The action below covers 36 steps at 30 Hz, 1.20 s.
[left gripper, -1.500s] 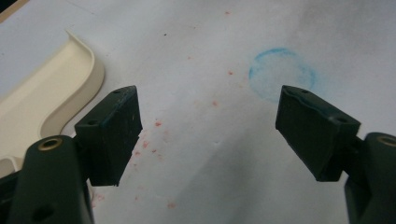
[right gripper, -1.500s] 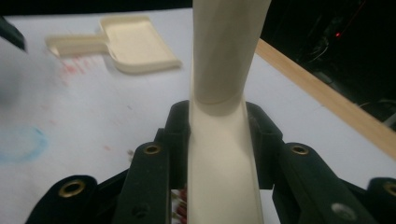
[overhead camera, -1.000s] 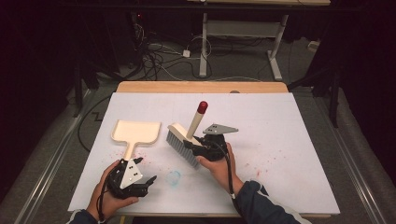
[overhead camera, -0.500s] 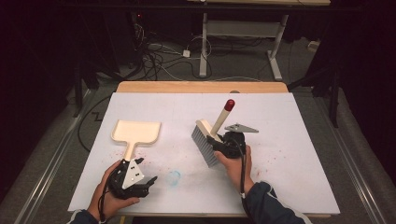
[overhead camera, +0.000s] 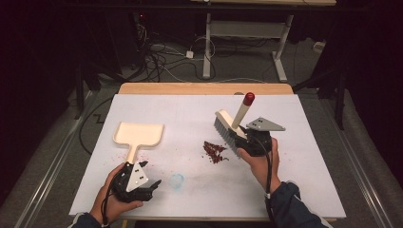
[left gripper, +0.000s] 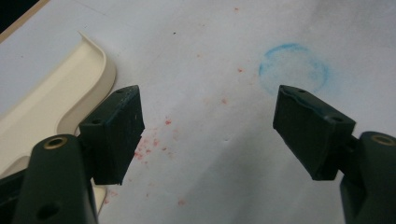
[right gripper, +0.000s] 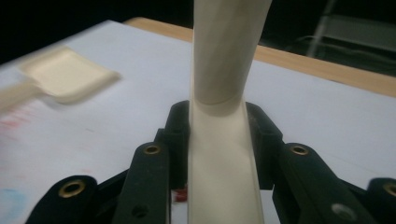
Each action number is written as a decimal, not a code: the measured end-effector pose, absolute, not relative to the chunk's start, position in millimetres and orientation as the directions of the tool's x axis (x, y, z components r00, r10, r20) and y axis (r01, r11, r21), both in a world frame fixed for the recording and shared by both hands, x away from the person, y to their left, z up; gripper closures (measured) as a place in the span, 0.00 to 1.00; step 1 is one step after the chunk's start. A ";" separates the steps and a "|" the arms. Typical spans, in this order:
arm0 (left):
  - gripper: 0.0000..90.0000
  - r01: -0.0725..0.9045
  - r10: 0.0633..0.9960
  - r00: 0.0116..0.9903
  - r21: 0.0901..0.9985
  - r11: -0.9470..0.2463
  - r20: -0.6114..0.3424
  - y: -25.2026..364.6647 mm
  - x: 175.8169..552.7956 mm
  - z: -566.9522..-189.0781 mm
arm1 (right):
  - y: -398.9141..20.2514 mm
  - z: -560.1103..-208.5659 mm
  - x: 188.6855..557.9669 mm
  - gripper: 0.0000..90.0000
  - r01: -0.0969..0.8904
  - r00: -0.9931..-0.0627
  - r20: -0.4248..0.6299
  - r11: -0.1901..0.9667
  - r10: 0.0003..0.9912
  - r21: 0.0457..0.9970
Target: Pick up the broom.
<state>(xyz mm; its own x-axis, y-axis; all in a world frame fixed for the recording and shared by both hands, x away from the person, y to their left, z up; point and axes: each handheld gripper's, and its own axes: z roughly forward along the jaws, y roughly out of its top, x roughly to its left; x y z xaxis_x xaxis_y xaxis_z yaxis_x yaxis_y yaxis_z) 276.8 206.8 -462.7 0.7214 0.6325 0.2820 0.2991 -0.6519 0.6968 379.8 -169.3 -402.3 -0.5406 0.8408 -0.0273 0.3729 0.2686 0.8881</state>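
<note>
A cream hand brush [overhead camera: 232, 127] with grey bristles and a red-tipped handle stands tilted at the table's centre right, my right gripper [overhead camera: 252, 140] shut on its handle [right gripper: 224, 140]. Just left of the bristles lies a small pile of dark red crumbs [overhead camera: 215, 151]. A cream dustpan [overhead camera: 139, 136] lies flat at the left, its handle toward me. My left gripper [overhead camera: 148, 187] rests near the front edge below the dustpan, jaws wide open over bare table [left gripper: 210, 126], with the dustpan's rim [left gripper: 70, 93] at its left.
A faint blue circle [overhead camera: 177, 180] is drawn on the white table top [overhead camera: 180, 114], right of my left gripper; red specks [left gripper: 154, 142] dot the surface. A wooden strip [overhead camera: 204, 88] runs along the far edge. Cables and a desk frame lie on the floor beyond.
My right gripper has carried the brush from the table's middle toward the right, uncovering the red crumb pile. The left gripper and dustpan have stayed put.
</note>
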 end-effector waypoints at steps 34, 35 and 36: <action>0.26 0.296 0.624 0.731 0.696 -0.654 0.276 206.3 277.2 -463.1 | -131.3 -414.5 402.3 0.75 0.237 -0.654 -0.228 0.482 0.721 0.844; 0.26 0.296 0.623 0.732 0.695 -0.655 0.276 206.1 277.5 -463.3 | -131.4 -414.1 407.3 0.75 0.223 -0.667 -0.239 0.495 0.706 0.840; 0.26 0.296 0.622 0.733 0.695 -0.655 0.274 205.9 277.7 -463.6 | -131.8 -414.3 415.8 0.75 0.196 -0.701 -0.239 0.504 0.672 0.841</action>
<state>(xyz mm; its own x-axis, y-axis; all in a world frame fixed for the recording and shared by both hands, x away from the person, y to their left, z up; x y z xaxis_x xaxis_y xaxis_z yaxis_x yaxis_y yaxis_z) 277.7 205.9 -463.6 0.7332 0.6222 0.2743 0.2960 -0.6553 0.6950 415.8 -131.8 -414.3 -0.7010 0.6719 -0.2389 0.1963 0.5038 0.8412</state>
